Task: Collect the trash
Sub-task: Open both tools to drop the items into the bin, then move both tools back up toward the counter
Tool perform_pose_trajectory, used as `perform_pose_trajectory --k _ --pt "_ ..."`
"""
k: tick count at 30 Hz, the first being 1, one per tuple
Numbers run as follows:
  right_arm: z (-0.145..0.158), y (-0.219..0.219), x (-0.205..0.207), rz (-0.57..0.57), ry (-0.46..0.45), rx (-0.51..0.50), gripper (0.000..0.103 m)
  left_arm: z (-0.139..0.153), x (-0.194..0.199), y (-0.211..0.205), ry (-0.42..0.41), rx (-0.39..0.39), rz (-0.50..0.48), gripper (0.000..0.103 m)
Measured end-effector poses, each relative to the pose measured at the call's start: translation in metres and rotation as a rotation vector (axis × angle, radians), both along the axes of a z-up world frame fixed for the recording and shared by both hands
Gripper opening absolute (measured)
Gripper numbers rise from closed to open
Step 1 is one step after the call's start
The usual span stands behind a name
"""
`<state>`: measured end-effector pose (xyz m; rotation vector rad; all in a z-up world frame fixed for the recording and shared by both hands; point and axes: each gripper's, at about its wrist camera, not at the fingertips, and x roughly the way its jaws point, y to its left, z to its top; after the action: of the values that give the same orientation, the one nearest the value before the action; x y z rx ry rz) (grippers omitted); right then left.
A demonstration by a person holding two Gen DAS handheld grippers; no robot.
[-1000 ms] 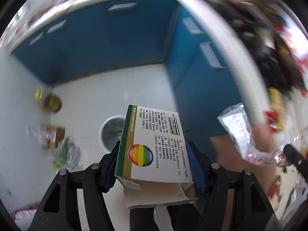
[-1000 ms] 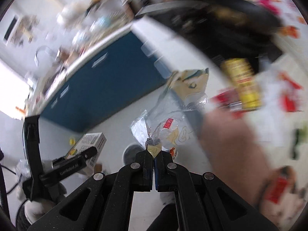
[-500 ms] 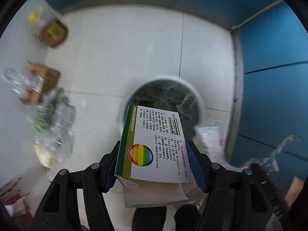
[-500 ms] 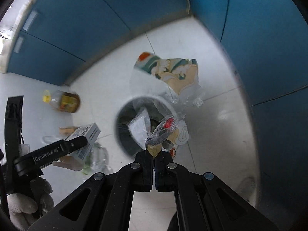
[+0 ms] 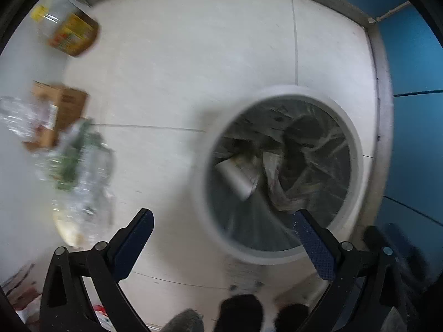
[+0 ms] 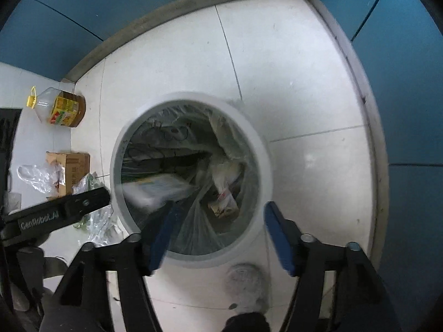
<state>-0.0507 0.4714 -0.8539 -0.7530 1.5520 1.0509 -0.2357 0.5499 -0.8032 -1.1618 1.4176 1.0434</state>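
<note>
A round white trash bin (image 5: 351, 144) (image 6: 260, 149) with a clear liner stands on the floor below both grippers. The white cardboard box (image 5: 235, 174) (image 6: 157, 189) lies blurred inside it, beside the crumpled plastic wrapper (image 6: 225, 179) (image 5: 279, 182). My left gripper (image 5: 221, 221) is open and empty above the bin's near left edge. My right gripper (image 6: 218, 227) is open and empty above the bin's near rim. The left gripper's finger also shows in the right wrist view (image 6: 80, 203).
On the white tile floor left of the bin lie a cooking oil bottle (image 6: 59, 109) (image 5: 73, 31), a brown carton (image 6: 70, 170) (image 5: 56, 113) and clear plastic bags with greens (image 5: 80, 171) (image 6: 91, 215). Blue cabinet fronts (image 6: 401, 83) close off the far and right sides.
Both grippers have opened. The box has dropped out of the left gripper and the wrapper out of the right one; both now lie in the bin. The views moved closer over the bin.
</note>
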Motion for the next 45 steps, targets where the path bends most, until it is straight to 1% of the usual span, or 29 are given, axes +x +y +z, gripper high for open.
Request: perform_pose_trajectory --k 1,2,5,6,8,9,10,13,14,15,16,18,20,21,26,27,32,35,38,40,42,43,45 --pt "0.006 -0.002 0.002 0.013 -0.013 0.001 0.094 0.011 -0.001 -0.002 0.015 0.029 -0.01 0.103" --pt "0.015 -0.002 0.003 0.03 -0.035 0.009 0.099 0.026 -0.002 -0.006 0.04 0.066 -0.019 0.103" --pt "0.048 -0.003 0.004 0.064 -0.097 0.063 0.099 0.063 -0.011 -0.014 0.077 0.148 -0.019 0.103" --pt "0.061 -0.004 0.004 0.074 -0.121 0.074 0.099 0.083 -0.013 -0.019 0.093 0.181 -0.016 0.103" --pt "0.085 -0.005 0.004 0.092 -0.151 0.083 0.1 0.111 -0.019 -0.024 0.099 0.213 -0.001 0.103" --pt "0.101 -0.008 0.004 0.101 -0.159 0.087 0.1 0.132 -0.021 -0.029 0.092 0.224 0.013 0.103" --pt "0.112 -0.01 0.003 0.106 -0.157 0.089 0.101 0.148 -0.023 -0.032 0.085 0.233 0.025 0.103" --pt "0.163 -0.02 0.001 0.128 -0.17 0.101 0.102 0.195 -0.027 -0.046 0.059 0.251 0.043 0.103" --pt "0.184 -0.025 0.001 0.134 -0.18 0.107 0.103 0.211 -0.027 -0.051 0.055 0.256 0.047 0.103" --pt "0.205 -0.029 0.001 0.14 -0.186 0.114 0.103 0.233 -0.028 -0.059 0.052 0.262 0.049 0.103" --pt "0.219 -0.032 0.0 0.143 -0.187 0.119 0.103 0.244 -0.027 -0.063 0.045 0.267 0.047 0.103" --pt "0.26 -0.043 0.001 0.153 -0.188 0.134 0.103 0.276 -0.027 -0.075 0.032 0.278 0.044 0.103" --pt "0.295 -0.053 0.002 0.157 -0.187 0.149 0.103 0.307 -0.027 -0.086 0.025 0.289 0.036 0.103" --pt "0.314 -0.06 0.004 0.156 -0.181 0.154 0.103 0.328 -0.027 -0.093 0.015 0.298 0.03 0.103" --pt "0.393 -0.089 0.013 0.146 -0.161 0.177 0.103 0.395 -0.025 -0.12 -0.005 0.333 0.006 0.103" --pt "0.413 -0.095 0.016 0.144 -0.16 0.187 0.103 0.405 -0.024 -0.124 -0.009 0.338 -0.001 0.103" --pt "0.482 -0.118 0.021 0.138 -0.14 0.244 0.103 0.458 -0.019 -0.147 -0.034 0.376 -0.027 0.103" --pt "0.514 -0.13 0.026 0.127 -0.132 0.277 0.103 0.481 -0.018 -0.155 -0.046 0.399 -0.026 0.103" --pt "0.538 -0.141 0.033 0.099 -0.123 0.308 0.103 0.504 -0.017 -0.163 -0.062 0.421 -0.029 0.103" --pt "0.552 -0.149 0.04 0.066 -0.105 0.328 0.103 0.516 -0.015 -0.166 -0.045 0.44 -0.044 0.103" --pt "0.564 -0.157 0.05 0.026 -0.084 0.354 0.103 0.53 -0.007 -0.172 0.012 0.487 -0.079 0.103" --pt "0.571 -0.162 0.058 -0.005 -0.065 0.371 0.103 0.538 0.0 -0.174 0.033 0.515 -0.095 0.103" --pt "0.585 -0.177 0.081 -0.089 -0.039 0.396 0.103 0.553 0.017 -0.178 0.039 0.565 -0.127 0.103"
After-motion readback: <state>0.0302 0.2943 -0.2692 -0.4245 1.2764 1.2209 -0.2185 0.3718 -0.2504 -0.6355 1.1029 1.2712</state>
